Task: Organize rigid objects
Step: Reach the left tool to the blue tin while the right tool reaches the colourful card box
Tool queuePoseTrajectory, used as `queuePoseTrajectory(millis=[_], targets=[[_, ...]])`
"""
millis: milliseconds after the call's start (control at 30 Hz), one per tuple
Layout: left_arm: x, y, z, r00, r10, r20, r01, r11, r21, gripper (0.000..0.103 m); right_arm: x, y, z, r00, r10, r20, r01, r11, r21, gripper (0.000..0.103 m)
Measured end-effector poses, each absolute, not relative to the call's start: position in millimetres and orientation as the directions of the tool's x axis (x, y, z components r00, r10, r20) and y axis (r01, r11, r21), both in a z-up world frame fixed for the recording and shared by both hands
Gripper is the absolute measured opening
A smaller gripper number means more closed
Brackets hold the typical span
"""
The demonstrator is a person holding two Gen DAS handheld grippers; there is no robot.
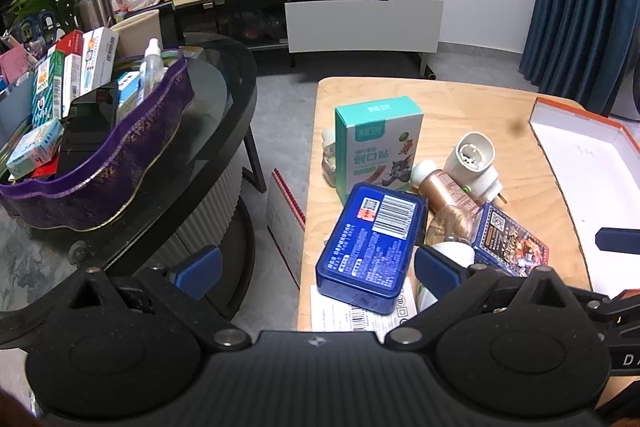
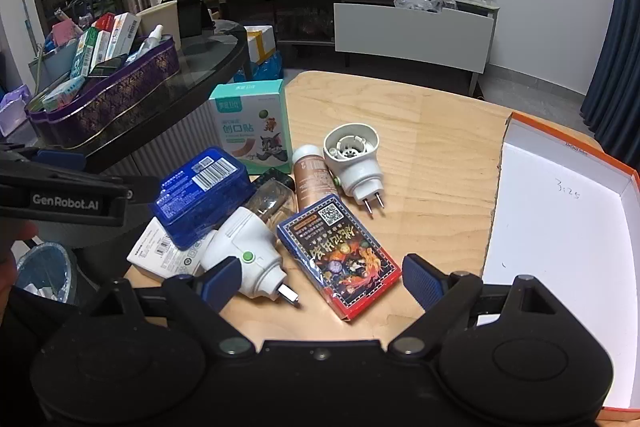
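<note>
I hold both tools wide apart and empty, angled down over the clutter, so I can choose a first piece. The right tool [image 2: 316, 283] hovers at the near edge of the counter [image 2: 440, 155], its blue ribbed pads straddling two things without touching either: a white plug-in [image 2: 244, 247] lying on its side with a green button and flat metal prongs toward me, and a card box [image 2: 340, 255], glossy printed cardboard with a red edge, lying flat and skewed. The left tool [image 1: 316, 267] hangs over the near left corner, and between its pads lies the blue tin [image 1: 372, 243], a rounded rectangular case with a barcode label. It rests tilted, propped on a white carton [image 2: 164, 251] under it.

Everything is heaped rather than sorted, which I read as the starting state: hard-shelled pieces lean on each other in one pile on the left half of the counter. Behind the tin a clear bottle [image 2: 268, 199] and a copper-coloured tube [image 2: 312, 175] with a white cap lie down, smooth and likely to roll. A second plug-in [image 2: 354, 159] lies beyond, round socket up and two prongs facing me. Furthest in the pile the teal box [image 2: 252, 127] of plasters stands upright at the left edge, thin cardboard, light.

Along the right edge sits the open tray [image 2: 560, 227], white inside with an orange rim, empty, probably the place for these things.
</note>
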State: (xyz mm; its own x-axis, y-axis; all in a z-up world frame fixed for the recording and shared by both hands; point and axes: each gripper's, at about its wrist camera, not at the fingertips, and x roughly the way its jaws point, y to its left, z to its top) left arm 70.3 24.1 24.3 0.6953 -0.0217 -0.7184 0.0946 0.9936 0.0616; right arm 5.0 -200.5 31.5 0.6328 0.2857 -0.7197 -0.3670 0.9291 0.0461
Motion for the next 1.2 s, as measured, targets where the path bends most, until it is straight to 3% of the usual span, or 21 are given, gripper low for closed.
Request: queuePoseTrajectory(millis=[767, 1200], targets=[[85, 23, 14, 0.67, -0.033, -0.741, 0.12, 0.991, 0.065, 0.103, 15, -205, 24, 0.587, 0.279, -0.76, -0.351, 0.934, 0.072, 0.102], [97, 23, 6, 0.661, -0.05, -0.749, 0.152, 0.986, 0.069, 0.103, 18, -207, 19, 0.614, 0.282, -0.738, -0.354, 0.933, 0.062, 0.102]])
